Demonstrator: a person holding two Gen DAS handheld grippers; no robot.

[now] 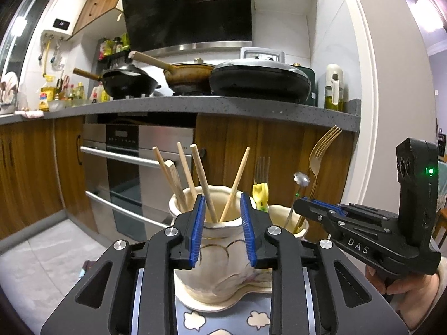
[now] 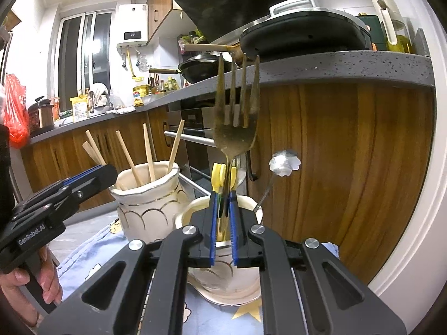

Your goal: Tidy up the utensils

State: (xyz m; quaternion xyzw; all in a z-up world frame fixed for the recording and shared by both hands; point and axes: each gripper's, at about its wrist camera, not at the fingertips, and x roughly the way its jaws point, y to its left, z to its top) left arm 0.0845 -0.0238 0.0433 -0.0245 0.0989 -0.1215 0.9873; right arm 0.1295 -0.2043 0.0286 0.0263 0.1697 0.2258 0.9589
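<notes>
Two cream ceramic holders stand side by side on a blue cloth. The left holder [image 1: 215, 254] [image 2: 145, 203] holds several wooden chopsticks [image 1: 202, 181] [image 2: 149, 153]. The right holder [image 1: 282, 215] [image 2: 223, 276] holds a yellow-handled fork [image 1: 261, 187] [image 2: 219, 176] and a flower-ended utensil [image 1: 301, 179] [image 2: 284, 163]. My right gripper [image 2: 223, 209] [image 1: 303, 202] is shut on the handle of a gold fork [image 2: 237, 111] [image 1: 321, 153], tines up, over the right holder. My left gripper [image 1: 222, 223] [image 2: 95, 173] is open and empty around the left holder's rim.
A grey counter [image 1: 223, 106] [image 2: 335, 64] overhangs behind, with woks, a black lidded pan [image 1: 259, 79] and an oil bottle [image 1: 333, 89]. Wooden cabinets [image 2: 349, 167] and a steel oven [image 1: 125, 173] lie below. The blue cloud-print cloth [image 1: 223, 318] covers the stand.
</notes>
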